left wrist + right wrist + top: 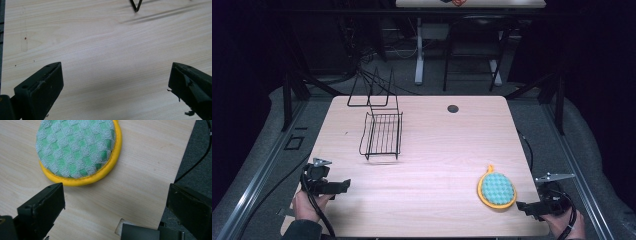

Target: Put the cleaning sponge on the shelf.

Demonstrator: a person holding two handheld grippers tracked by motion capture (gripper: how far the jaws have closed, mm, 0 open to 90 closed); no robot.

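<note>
A dark room surrounds the scene, its grey carpeted floor (277,150) crossed by loose black cables and edged with metal rails; behind, the white legs of a second desk (419,55) stand among black frame posts. At the centre lies the pale wood-grain rectangular tabletop (437,150), light-coloured with rounded corners, its grain running in fine streaks and a few small dark specks showing in the left gripper view. A small round dark grommet (453,108) sits near its far edge.

On the far left part of the tabletop stands a black wire rack (381,132), a basket of thin rods with taller wire loops rising behind it; one wire corner and its shadows reach into the top of the left gripper view.

Near the front right corner lies a round green-and-white checked terry pad with a yellow rim (497,190), flat on the wood, a small orange loop at its far side. In the right gripper view it lies just ahead of the fingers, close to the table's edge.

The left gripper (346,185) is held over the front left edge, its fingers (40,87) spread wide apart above bare wood, holding nothing. The right gripper (520,205) is held at the front right corner beside the pad, its fingers (42,207) likewise spread and empty.
</note>
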